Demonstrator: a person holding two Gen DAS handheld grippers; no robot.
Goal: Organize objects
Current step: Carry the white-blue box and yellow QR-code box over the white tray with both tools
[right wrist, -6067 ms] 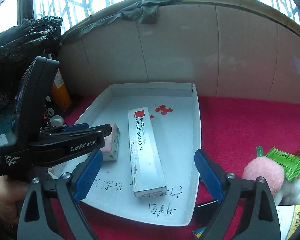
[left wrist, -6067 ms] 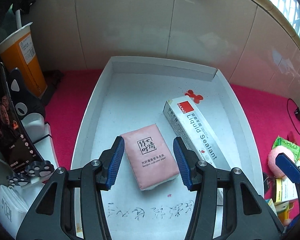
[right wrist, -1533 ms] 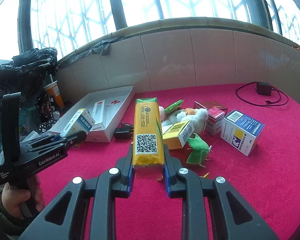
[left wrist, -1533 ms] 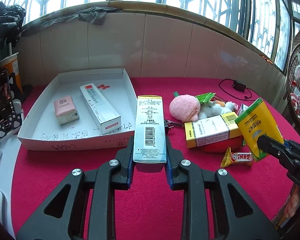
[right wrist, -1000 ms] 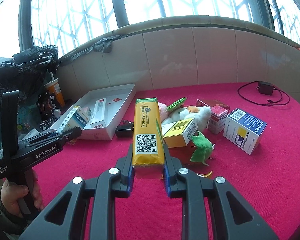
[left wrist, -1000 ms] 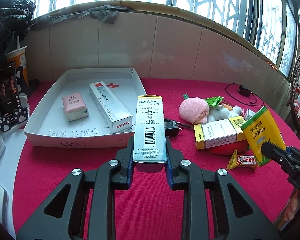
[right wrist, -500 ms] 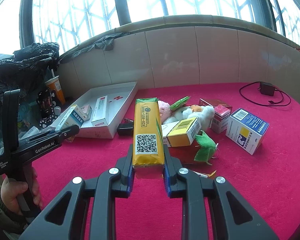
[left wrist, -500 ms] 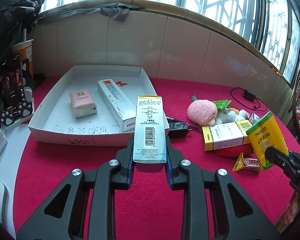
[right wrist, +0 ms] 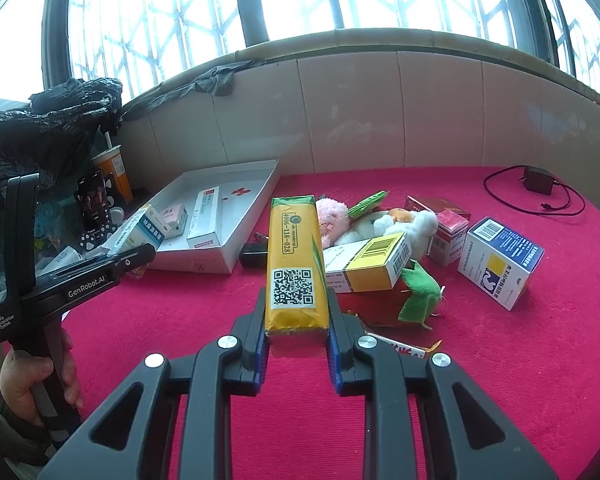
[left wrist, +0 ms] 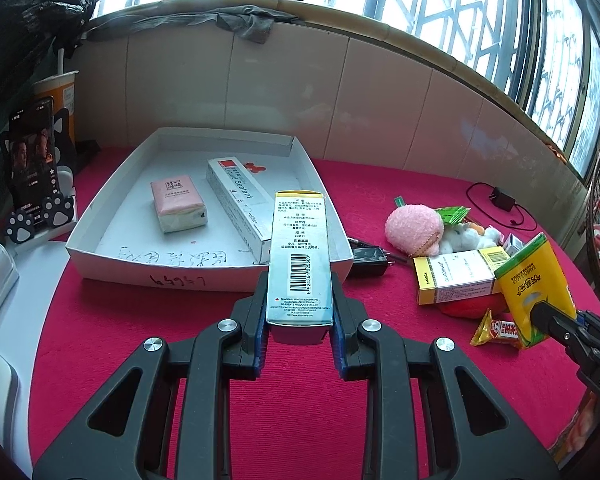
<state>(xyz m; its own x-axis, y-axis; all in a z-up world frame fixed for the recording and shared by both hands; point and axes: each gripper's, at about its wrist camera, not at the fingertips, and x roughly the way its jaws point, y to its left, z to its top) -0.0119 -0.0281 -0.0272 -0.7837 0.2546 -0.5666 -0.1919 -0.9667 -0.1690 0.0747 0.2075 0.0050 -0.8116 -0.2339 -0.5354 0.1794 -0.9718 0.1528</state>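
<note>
Left gripper (left wrist: 300, 316): jaws clamping the near end of a pale blue carton (left wrist: 300, 256), barcode face up, held above the red cloth (left wrist: 148, 336) just near of the tray's front wall. Right gripper (right wrist: 296, 328): jaws pressing on a yellow packet (right wrist: 296, 260) with a QR code, its far end pointing toward the clutter.

White tray (left wrist: 204, 278): sitting far left on the cloth, handwriting showing on its floor and front wall. Lying inside it: a pink tissue pack (left wrist: 178, 204) at left, and a long sealant box (left wrist: 240, 204) running diagonally just to the right of it, not touching.

Black plug adapter (left wrist: 368, 260): resting just beside the tray's right near corner.

Loose items, lying right of the tray: a pink plush ball (left wrist: 414, 228); a yellow-and-white box (right wrist: 368, 268); a green plush piece (right wrist: 418, 292); a blue-and-white box (right wrist: 500, 264), standing apart at far right; a charger with cable (right wrist: 540, 188), lying at the far edge.

A hand (right wrist: 28, 384) is gripping the left tool's handle at lower left in the right wrist view.
</note>
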